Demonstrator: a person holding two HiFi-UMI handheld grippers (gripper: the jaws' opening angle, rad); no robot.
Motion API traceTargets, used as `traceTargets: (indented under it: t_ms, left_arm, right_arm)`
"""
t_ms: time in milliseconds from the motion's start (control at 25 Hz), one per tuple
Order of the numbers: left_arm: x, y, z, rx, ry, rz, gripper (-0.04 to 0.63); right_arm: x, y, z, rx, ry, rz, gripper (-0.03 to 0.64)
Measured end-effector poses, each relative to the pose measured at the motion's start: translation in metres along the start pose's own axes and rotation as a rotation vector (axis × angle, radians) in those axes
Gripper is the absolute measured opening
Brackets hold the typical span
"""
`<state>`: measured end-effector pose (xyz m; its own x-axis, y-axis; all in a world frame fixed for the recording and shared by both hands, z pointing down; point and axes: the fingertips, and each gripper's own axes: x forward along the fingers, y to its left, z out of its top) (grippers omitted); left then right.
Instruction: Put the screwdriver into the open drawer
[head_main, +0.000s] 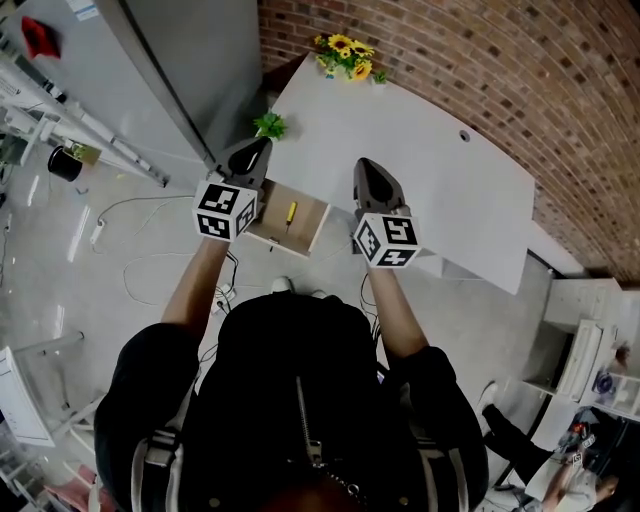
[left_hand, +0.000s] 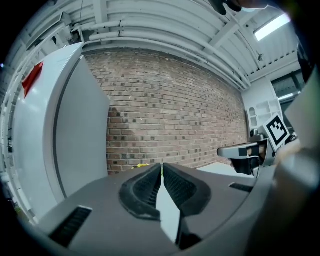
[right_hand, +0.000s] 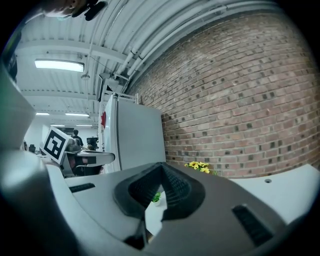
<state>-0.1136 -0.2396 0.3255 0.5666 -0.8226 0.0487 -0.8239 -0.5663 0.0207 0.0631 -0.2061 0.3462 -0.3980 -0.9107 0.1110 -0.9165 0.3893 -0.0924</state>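
Note:
A small yellow-handled screwdriver (head_main: 291, 211) lies inside the open wooden drawer (head_main: 313, 236) that sticks out from the white desk (head_main: 430, 180). My left gripper (head_main: 263, 146) is held above the drawer's left edge, its jaws shut with nothing between them. To the drawer's right, my right gripper (head_main: 361, 164) hovers over the desk's front edge, also shut and empty. In the left gripper view the fingertips (left_hand: 161, 165) meet in front of the brick wall. The right gripper view shows its jaws (right_hand: 160, 164) closed the same way. Neither gripper view shows the screwdriver or the drawer.
A pot of sunflowers (head_main: 346, 54) stands at the desk's far corner, and a small green plant (head_main: 270, 125) at its left edge. A tall grey cabinet (head_main: 170, 70) stands left of the desk. The brick wall (head_main: 480, 60) runs behind. Cables (head_main: 130, 215) lie on the floor.

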Motion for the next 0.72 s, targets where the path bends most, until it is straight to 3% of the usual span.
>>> traceTargets:
  t_ms: [720]
  left_arm:
    - [-0.005, 0.006, -0.031, -0.041, 0.043, -0.022, 0.035]
  right_arm:
    - [0.008, 0.013, -0.019, 0.024, 0.032, -0.014, -0.005]
